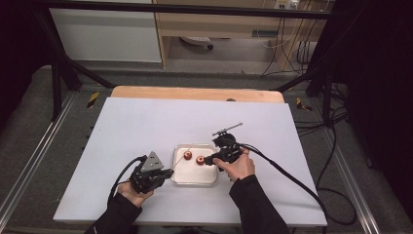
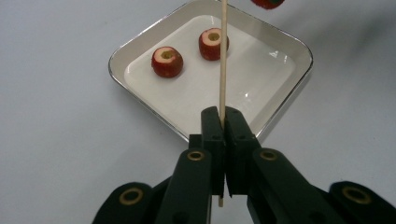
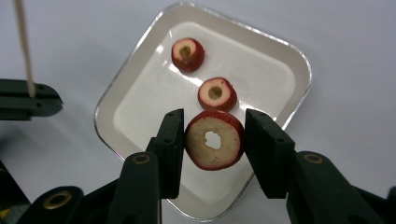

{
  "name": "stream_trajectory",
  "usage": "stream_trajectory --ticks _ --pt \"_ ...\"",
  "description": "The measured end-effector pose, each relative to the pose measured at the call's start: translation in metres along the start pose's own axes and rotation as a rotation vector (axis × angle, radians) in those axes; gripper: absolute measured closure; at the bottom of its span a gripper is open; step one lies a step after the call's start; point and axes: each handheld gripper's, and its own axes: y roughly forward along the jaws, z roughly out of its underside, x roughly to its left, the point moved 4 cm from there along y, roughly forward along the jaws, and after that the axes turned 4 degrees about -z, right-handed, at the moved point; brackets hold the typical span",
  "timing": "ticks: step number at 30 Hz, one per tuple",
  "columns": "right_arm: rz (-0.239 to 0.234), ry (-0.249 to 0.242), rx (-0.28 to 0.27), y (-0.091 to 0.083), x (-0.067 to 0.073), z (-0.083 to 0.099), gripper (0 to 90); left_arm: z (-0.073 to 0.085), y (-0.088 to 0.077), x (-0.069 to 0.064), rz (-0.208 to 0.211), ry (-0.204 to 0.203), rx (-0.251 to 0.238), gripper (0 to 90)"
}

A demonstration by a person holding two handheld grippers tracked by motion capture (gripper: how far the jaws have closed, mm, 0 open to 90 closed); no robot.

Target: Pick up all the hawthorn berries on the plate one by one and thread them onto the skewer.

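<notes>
Left gripper (image 2: 223, 122) pinched a thin wooden skewer (image 2: 223, 56) upright beside the white tray (image 2: 285, 100). The right gripper (image 3: 214, 140) clasped a cored red fruit slice (image 3: 215, 140) above that tray, its hole plain there, while the high view blurred it. Two more slices (image 3: 187, 54) (image 3: 217, 94) lay inside. No writing was legible.

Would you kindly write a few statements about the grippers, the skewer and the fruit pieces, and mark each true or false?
1. The left gripper is shut on a thin wooden skewer. True.
2. The right gripper is open and holds nothing. False: a cored red fruit slice sits between its jaws.
3. Two small cored red fruit pieces lie in the shallow square metal tray. True.
4. A fruit piece is already threaded on the skewer. False: the visible stick is bare.
5. The tray stands on a green cloth. False: it stands on the white tabletop.
</notes>
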Motion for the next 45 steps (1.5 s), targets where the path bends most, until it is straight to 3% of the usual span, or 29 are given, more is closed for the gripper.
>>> stream_trajectory --ticks 3,4,5,6,9,18,24,31,37,45 --pt "-0.021 0.003 -0.075 -0.009 -0.005 -0.001 59.8 0.000 0.000 0.000 0.000 -0.012 -0.001 88.0" --pt "-0.021 0.003 -0.075 -0.009 -0.005 -0.001 59.8 0.000 0.001 -0.001 -0.001 -0.018 -0.002 88.0" --pt "-0.047 0.013 -0.123 -0.015 -0.008 -0.001 59.8 -0.001 0.001 -0.001 -0.001 -0.022 -0.003 88.0" --pt "-0.047 0.013 -0.123 -0.015 -0.008 -0.001 59.8 -0.001 0.001 -0.002 -0.003 -0.024 -0.003 88.0" --pt "-0.061 0.021 -0.218 -0.024 -0.012 -0.002 59.8 -0.002 0.003 -0.003 -0.009 -0.033 -0.003 88.0" --pt "-0.099 0.040 -0.445 -0.031 -0.020 -0.002 59.8 -0.004 0.007 -0.009 -0.004 -0.091 -0.004 88.1" --pt "-0.124 0.041 -0.527 -0.032 -0.018 -0.004 59.8 -0.004 0.012 -0.015 0.011 -0.121 -0.008 88.1" --pt "-0.166 0.071 -0.679 -0.044 -0.018 -0.012 59.8 -0.006 0.016 -0.023 0.018 -0.143 -0.022 88.1" --pt "-0.199 0.105 -0.756 -0.050 -0.018 -0.017 59.8 -0.011 0.019 -0.027 0.031 -0.176 -0.030 88.1" --pt "-0.224 0.145 -0.816 -0.053 -0.019 -0.022 59.8 -0.019 0.023 -0.035 0.047 -0.210 -0.042 88.1"
